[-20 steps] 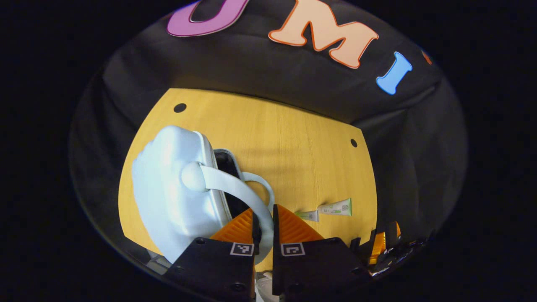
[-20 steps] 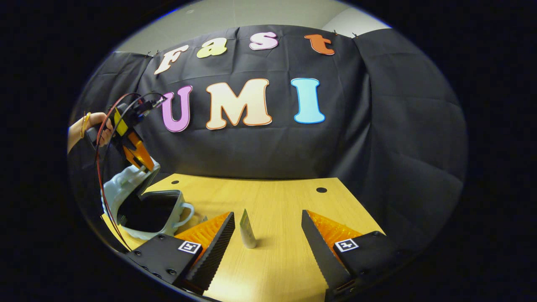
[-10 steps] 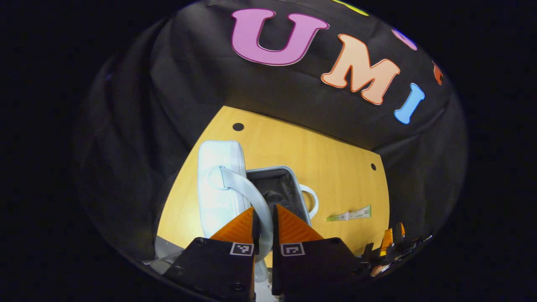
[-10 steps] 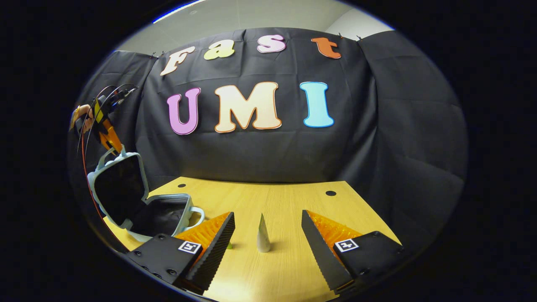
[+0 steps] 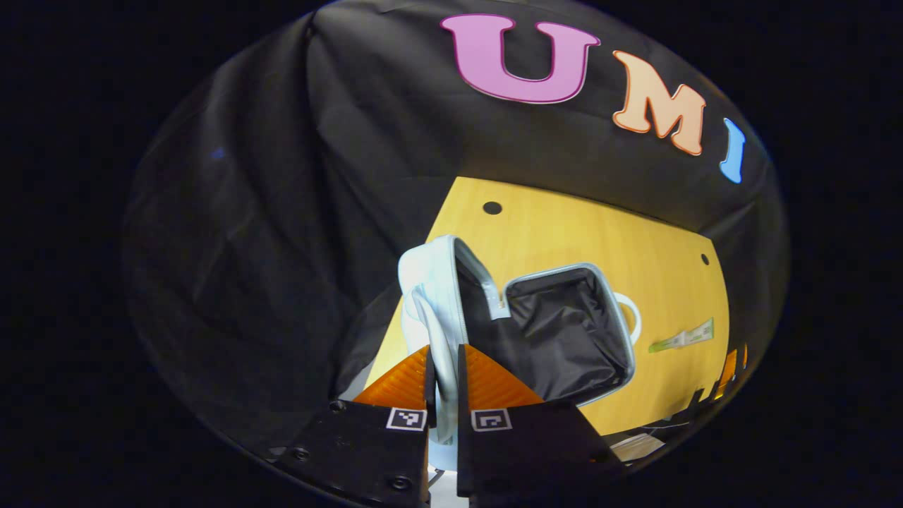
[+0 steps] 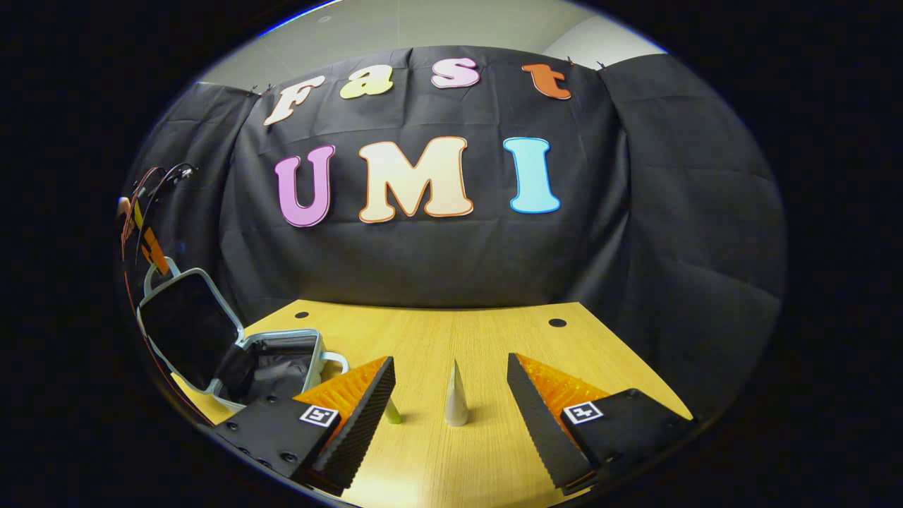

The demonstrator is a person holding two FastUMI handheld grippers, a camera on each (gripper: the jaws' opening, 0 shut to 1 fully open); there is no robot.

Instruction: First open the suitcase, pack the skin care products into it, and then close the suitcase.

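Two grippers at work on a wooden table (image 6: 494, 339): the left gripper (image 5: 443, 384) pinches the pale handle (image 5: 439, 346) of the suitcase lid (image 5: 432, 282), both fingers pressed on the strap, holding the lid upright over the dark-lined case (image 5: 564, 331). Opening looks to be the step in hand — nearly done. The right gripper (image 6: 449, 395) hangs with fingers spread wide over two tubes (image 6: 456, 398) of skin care product lying near it, right of the suitcase (image 6: 275, 360). The next move probably calls for laying the lid back so it stays open, then closing on the white tube. Nothing lies between tubes and case — only the lid, if it fell shut, would block packing.
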